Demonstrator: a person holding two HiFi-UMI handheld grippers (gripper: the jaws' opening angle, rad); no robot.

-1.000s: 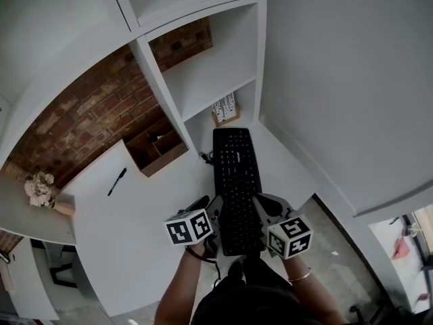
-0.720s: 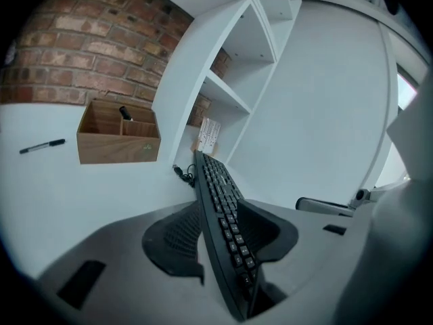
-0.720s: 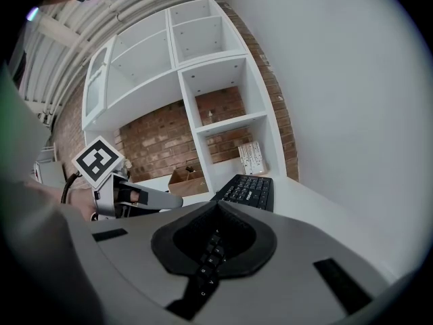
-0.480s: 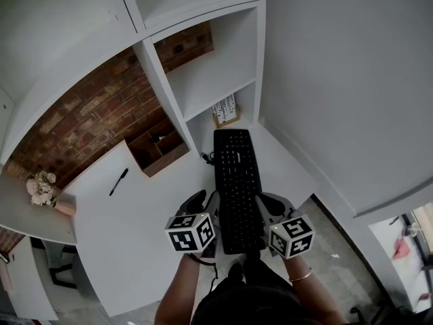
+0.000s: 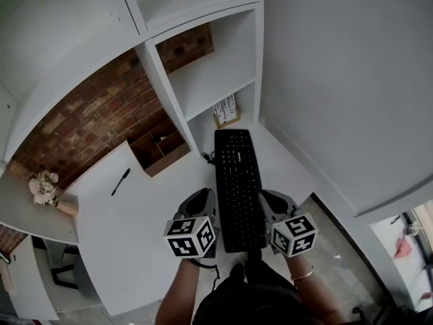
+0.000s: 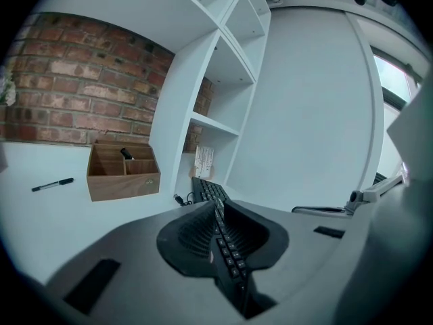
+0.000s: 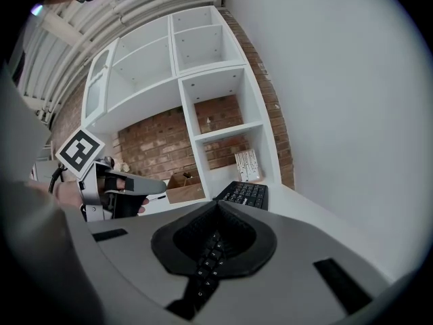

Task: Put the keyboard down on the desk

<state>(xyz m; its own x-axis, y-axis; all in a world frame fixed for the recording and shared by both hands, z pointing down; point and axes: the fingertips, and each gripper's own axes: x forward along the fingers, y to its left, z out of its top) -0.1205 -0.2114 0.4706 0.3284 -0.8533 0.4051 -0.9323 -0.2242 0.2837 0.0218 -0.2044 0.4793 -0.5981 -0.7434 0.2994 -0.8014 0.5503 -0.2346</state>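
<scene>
Black keyboard [image 5: 237, 188] prob. overhangs desk [image 5: 135, 249] front edge; bare desktop left.

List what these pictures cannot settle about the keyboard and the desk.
- Keyboard underside, every view: its own body hides whether it rests on the desk.
- Print on the white shelf item, head view: too small.
- Dark item in the wooden organiser, left gripper view: too small.

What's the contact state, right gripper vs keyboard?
Touching. In the right gripper view, the right gripper has its fingers closed on the keyboard edge, keys between them.
</scene>
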